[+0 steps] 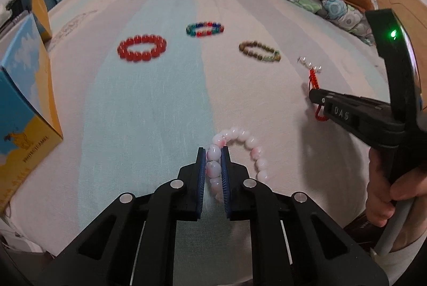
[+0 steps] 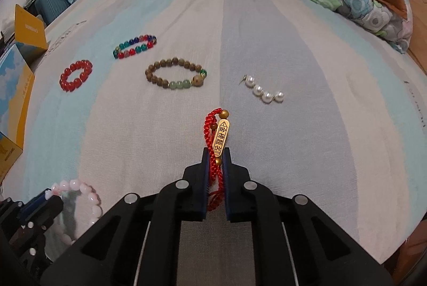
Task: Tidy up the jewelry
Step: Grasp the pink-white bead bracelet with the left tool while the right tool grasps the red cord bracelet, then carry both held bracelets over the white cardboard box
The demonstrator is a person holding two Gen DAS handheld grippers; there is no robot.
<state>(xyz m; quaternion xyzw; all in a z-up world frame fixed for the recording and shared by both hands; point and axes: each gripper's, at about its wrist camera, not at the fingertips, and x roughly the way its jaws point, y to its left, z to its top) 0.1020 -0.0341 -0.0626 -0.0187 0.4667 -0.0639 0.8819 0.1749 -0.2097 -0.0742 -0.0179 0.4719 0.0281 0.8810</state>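
Bracelets (image 2: 176, 73) beside blue-yellow box (image 2: 13, 88)

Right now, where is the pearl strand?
In the right wrist view the pearl strand lies on the bed, right of the brown bracelet and beyond the red cord bracelet.
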